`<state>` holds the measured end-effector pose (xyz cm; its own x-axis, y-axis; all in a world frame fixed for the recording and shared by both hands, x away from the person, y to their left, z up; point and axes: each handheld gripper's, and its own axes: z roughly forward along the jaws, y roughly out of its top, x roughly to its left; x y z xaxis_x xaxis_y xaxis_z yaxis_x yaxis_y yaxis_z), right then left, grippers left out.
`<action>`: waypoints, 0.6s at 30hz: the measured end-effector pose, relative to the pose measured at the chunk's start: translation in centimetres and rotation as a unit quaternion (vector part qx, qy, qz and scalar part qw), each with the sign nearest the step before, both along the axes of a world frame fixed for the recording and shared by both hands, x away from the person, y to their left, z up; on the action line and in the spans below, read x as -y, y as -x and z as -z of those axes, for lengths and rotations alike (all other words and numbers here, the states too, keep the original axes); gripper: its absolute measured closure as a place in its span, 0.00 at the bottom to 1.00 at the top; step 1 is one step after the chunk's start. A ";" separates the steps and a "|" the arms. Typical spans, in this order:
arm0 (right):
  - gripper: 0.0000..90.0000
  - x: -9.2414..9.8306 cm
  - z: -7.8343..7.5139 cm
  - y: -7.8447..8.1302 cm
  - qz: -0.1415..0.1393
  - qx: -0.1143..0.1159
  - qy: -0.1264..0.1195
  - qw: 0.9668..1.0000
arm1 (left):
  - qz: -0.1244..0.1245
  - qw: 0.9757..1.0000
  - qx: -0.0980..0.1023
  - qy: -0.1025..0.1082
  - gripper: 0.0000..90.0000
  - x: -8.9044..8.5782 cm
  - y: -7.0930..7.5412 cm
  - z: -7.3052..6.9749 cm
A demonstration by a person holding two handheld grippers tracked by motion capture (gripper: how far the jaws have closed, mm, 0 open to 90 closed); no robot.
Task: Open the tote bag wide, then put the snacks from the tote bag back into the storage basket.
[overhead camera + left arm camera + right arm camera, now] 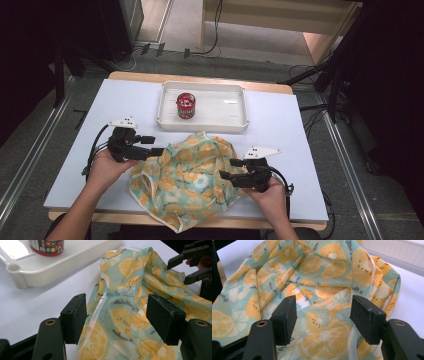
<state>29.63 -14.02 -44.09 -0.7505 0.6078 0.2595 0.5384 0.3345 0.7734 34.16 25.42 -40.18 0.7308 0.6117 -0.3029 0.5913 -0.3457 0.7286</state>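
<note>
A smooth white table [80,165] carries a thin, rumpled cloth [187,177] printed with orange citrus slices on pale green, heaped at the near edge. Behind it sits a glossy white plastic tray [235,107] holding a small red can [186,105]. The left gripper [156,146] and right gripper [224,169] both stand spread over the cloth's folds, pinching nothing.

Can [186,105] in tray [235,120], cloth [187,180] in front
</note>
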 end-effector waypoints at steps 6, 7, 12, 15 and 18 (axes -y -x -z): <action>0.43 0.1 0.0 0.0 0.000 0.001 0.002 1.000 | 0.001 1.000 -0.002 -0.003 0.37 0.0 -0.1 0.1; 0.43 0.1 0.0 0.0 0.001 0.000 0.002 1.000 | 0.000 1.000 -0.001 -0.002 0.37 0.0 -0.1 0.1; 0.43 0.1 0.0 0.0 0.001 0.000 0.001 1.000 | 0.001 1.000 0.001 -0.003 0.37 0.0 0.0 0.1; 0.43 0.0 0.0 0.0 0.001 -0.001 0.001 1.000 | 0.000 1.000 0.000 -0.002 0.37 -0.1 0.0 0.0; 0.43 0.0 0.1 0.0 -0.001 0.000 0.003 1.000 | 0.000 1.000 0.000 -0.001 0.37 -0.1 0.0 0.0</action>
<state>29.66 -13.97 -44.15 -0.7517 0.6081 0.2553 0.5377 0.3408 0.7712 34.15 25.56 -40.17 0.7304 0.6130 -0.3012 0.5914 -0.3470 0.7279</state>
